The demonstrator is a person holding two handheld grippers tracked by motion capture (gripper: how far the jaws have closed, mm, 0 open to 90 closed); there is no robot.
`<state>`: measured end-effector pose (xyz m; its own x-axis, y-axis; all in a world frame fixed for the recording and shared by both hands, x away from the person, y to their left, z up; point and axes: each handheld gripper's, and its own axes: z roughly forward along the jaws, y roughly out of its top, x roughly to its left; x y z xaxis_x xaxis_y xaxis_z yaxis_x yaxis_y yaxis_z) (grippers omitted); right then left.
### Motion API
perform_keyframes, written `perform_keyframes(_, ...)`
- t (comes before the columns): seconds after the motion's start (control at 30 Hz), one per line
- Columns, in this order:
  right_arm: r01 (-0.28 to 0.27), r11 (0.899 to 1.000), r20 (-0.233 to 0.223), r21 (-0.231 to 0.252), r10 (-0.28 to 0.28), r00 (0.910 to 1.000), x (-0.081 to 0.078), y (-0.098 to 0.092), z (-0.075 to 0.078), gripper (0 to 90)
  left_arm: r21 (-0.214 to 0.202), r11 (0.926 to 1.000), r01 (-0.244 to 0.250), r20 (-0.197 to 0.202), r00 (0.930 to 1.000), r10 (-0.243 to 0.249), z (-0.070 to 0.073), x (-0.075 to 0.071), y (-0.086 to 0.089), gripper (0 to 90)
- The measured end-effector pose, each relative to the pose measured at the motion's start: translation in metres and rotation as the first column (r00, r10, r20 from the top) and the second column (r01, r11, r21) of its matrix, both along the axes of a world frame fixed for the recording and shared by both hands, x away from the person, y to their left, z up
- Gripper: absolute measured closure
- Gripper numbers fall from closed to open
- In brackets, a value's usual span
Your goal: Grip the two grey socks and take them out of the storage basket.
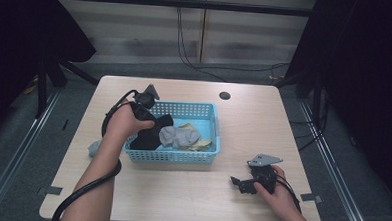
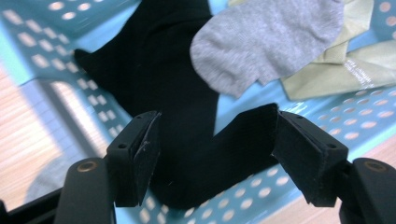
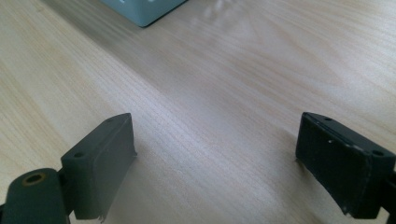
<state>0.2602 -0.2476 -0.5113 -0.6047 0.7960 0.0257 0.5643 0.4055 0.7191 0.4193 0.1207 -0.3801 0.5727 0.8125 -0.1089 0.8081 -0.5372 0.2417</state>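
Two socks [image 1: 180,136] under open left tool [image 2: 215,140]

High view overlooks table [image 1: 190,190]; gripper views close.

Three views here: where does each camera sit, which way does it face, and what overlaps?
High view: above the person's side, facing forward and down on the table; both forearms, left gripper, right gripper.
Left gripper view: rides the left gripper, looking down between open jaws at the black sock in the blue basket.
Right gripper view: rides the right gripper, facing bare tabletop between open jaws, a basket corner beyond.
Shared: all show the basket; high and left views share the grey sock.
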Motion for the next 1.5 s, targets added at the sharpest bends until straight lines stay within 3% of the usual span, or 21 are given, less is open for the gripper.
perform_keyframes(0.33, 0.0, 1.0, 0.0, 0.0, 0.0, 1.0, 0.0, 0.0, 0.0, 11.1, 0.001, 0.9989, 0.046, -0.023, 0.9987, -0.046, -0.023, 0.003, -0.03, 31.3)
perform_keyframes(0.53, -0.001, 1.0, 0.001, -0.001, 0.001, 1.0, 0.0, 0.0, 0.0, 11.1, -0.002, 0.9988, 0.049, -0.012, 0.9988, -0.049, -0.036, 0.006, -0.042, 33.0)
perform_keyframes(1.1, -0.001, 1.0, 0.002, 0.0, 0.001, 1.0, 0.0, 0.0, 0.0, 11.1, -0.005, 0.9986, 0.052, -0.035, 0.998, -0.052, -0.067, 0.016, -0.06, 38.6)
perform_keyframes(1.3, -0.001, 1.0, 0.001, 0.0, 0.001, 1.0, 0.0, 0.0, 0.0, 11.1, 0.023, 0.9978, 0.063, -0.034, 0.9975, -0.062, -0.071, 0.019, -0.064, 44.7)
perform_keyframes(1.5, 0.0, 1.0, 0.001, 0.0, 0.0, 1.0, 0.0, 0.0, 0.0, 11.1, 0.029, 0.9984, 0.05, -0.072, 0.9963, -0.047, -0.083, 0.019, -0.066, 51.3)
